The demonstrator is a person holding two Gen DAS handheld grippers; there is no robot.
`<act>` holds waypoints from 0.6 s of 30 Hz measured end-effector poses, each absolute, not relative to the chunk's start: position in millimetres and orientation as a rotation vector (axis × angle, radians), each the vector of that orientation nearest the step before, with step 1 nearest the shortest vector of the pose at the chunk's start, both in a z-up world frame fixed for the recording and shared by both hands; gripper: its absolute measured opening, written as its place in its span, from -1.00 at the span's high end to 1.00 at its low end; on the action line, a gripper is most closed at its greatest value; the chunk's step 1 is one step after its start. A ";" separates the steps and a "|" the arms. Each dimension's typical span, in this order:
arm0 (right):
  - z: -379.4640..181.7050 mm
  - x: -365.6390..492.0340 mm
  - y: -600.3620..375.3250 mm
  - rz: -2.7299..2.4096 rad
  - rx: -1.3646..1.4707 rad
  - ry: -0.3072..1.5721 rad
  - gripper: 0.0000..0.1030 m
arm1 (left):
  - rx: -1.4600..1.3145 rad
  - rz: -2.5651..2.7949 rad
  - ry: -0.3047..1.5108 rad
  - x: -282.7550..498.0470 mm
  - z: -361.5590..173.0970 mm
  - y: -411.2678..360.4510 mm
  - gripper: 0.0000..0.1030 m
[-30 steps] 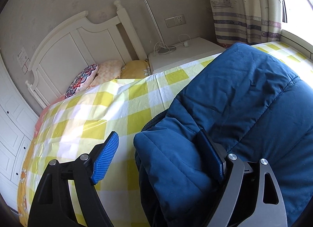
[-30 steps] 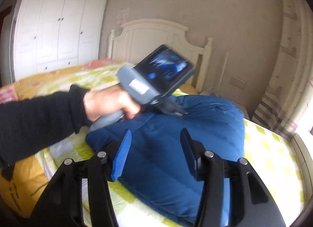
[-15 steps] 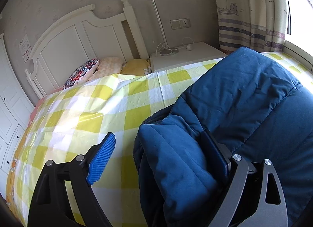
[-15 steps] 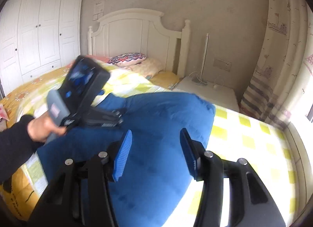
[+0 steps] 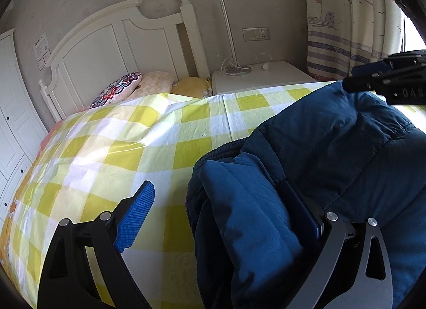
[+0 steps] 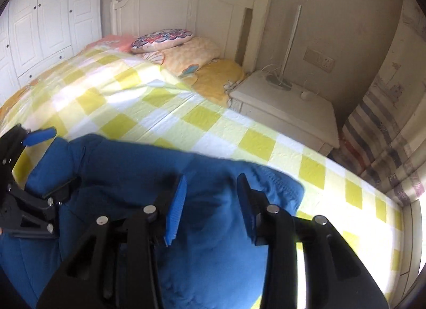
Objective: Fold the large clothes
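A big dark blue padded jacket [image 5: 332, 154] lies bunched on the yellow-and-white checked bed cover [image 5: 127, 149]. My left gripper [image 5: 223, 207] is open wide, its right finger pushed into a fold of the jacket and its left finger over bare cover. My right gripper [image 6: 210, 202] is open and empty just above the jacket [image 6: 127, 176], near its right edge. The right gripper also shows at the far right of the left wrist view [image 5: 383, 82]. The left gripper shows at the left edge of the right wrist view [image 6: 29, 165].
A white headboard [image 5: 119, 42] and several pillows [image 5: 149, 85] are at the bed's far end. A white nightstand [image 5: 261, 77] with a lamp pole and cable stands beside it. Striped curtains [image 5: 346, 29] hang at the right. White wardrobe doors [image 6: 40, 21] stand at the left.
My right gripper has swung right and down over the jacket's right part, so the left hand has dropped to its view's left edge. My left gripper has pulled back slightly, still open.
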State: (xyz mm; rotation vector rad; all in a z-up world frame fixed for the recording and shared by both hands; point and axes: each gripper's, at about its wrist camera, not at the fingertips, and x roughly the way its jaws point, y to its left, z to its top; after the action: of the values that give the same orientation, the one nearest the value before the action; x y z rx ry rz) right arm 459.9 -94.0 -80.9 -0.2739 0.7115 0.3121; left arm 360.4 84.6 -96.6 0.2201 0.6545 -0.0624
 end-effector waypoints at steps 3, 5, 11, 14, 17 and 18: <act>-101.1 493.6 -90.5 0.311 -0.265 0.821 0.25 | 0.217 -0.060 0.653 360.2 -96.8 85.0 -0.88; -131.4 501.2 -75.0 0.312 -0.350 0.875 0.21 | 0.212 -0.048 0.657 361.4 -97.7 85.3 -0.88; -139.6 500.1 -78.2 0.299 -0.307 0.844 0.21 | 0.192 -0.045 0.658 362.5 -101.2 87.4 -0.90; -139.7 501.1 -80.7 0.299 -0.281 0.840 0.21 | 0.189 -0.042 0.661 363.6 -101.8 88.2 -0.91; -138.3 499.5 -84.3 0.298 -0.248 0.829 0.21 | 0.182 -0.042 0.661 363.8 -102.4 89.6 -0.91; -137.2 497.2 -84.0 0.293 -0.249 0.821 0.21 | 0.179 -0.042 0.659 363.2 -102.6 89.9 -0.91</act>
State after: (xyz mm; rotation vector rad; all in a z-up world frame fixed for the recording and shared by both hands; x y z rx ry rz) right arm 497.2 -84.0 -137.2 -0.2487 0.8207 0.2927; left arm 363.2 89.9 -102.6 0.1793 0.6586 -0.0419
